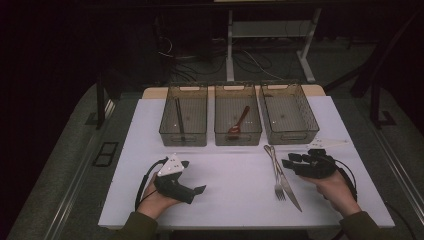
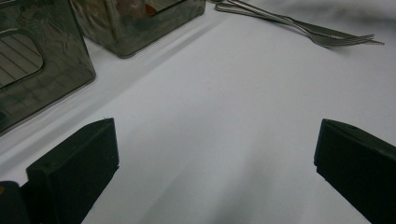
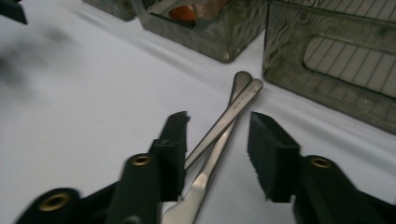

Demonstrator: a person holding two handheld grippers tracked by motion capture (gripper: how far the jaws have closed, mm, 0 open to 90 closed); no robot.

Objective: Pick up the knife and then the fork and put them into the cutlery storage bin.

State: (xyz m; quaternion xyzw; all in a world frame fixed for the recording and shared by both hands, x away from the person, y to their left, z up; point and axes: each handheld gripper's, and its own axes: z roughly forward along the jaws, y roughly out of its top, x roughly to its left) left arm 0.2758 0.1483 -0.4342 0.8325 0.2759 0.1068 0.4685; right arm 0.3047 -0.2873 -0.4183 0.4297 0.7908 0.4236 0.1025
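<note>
Item: right gripper (image 3: 215,140) closing around fork (image 1: 276,172) and knife (image 1: 289,186) handles.

Both utensils are lying crossed on the table (image 1: 230,190), handles between its jaws, pads not yet pressing. Left gripper (image 1: 192,191) is resting released, well aside. Next, likely: singling out one handle, clamping, lifting toward the bins (image 1: 287,131) beyond.

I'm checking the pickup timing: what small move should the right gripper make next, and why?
Probably close the right gripper further: its jaws straddle the handles of the fork and knife, pads apparently not yet pressing either.
</note>
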